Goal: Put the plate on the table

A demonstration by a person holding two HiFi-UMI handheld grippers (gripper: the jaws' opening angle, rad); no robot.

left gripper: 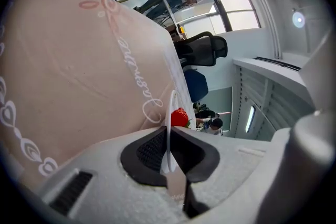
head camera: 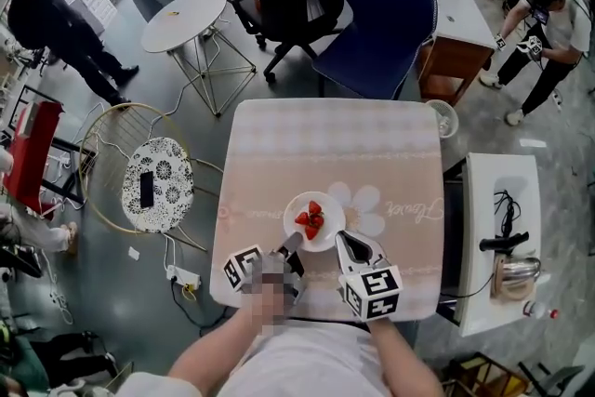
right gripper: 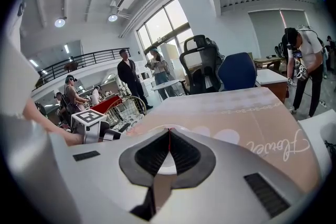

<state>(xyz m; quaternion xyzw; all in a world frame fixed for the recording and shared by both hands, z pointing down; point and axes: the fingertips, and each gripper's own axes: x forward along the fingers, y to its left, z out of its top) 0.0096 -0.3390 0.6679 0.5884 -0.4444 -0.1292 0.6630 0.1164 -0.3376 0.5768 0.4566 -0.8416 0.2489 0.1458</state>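
**Inspector A:** Left side, report.

**Inspector B:** Left tool (head camera: 290, 243) is clamped on the plate (head camera: 332, 207) at its near-left rim. The left gripper view shows the thin rim edge-on between the jaws. Left forearm (head camera: 216, 356) is bare and reaches in from the plate's near side.

**Inspector A:** Right side?

**Inspector B:** Right tool (head camera: 340, 238) is at the plate's near-right rim, jaws pinched together on it. Right forearm (head camera: 406, 358) is bare and comes in beside the left.

Red strawberries (head camera: 310, 219) sit on a white plate (head camera: 296, 203); the counter (head camera: 307, 144) wears pale pink cloth with white flowers and script.
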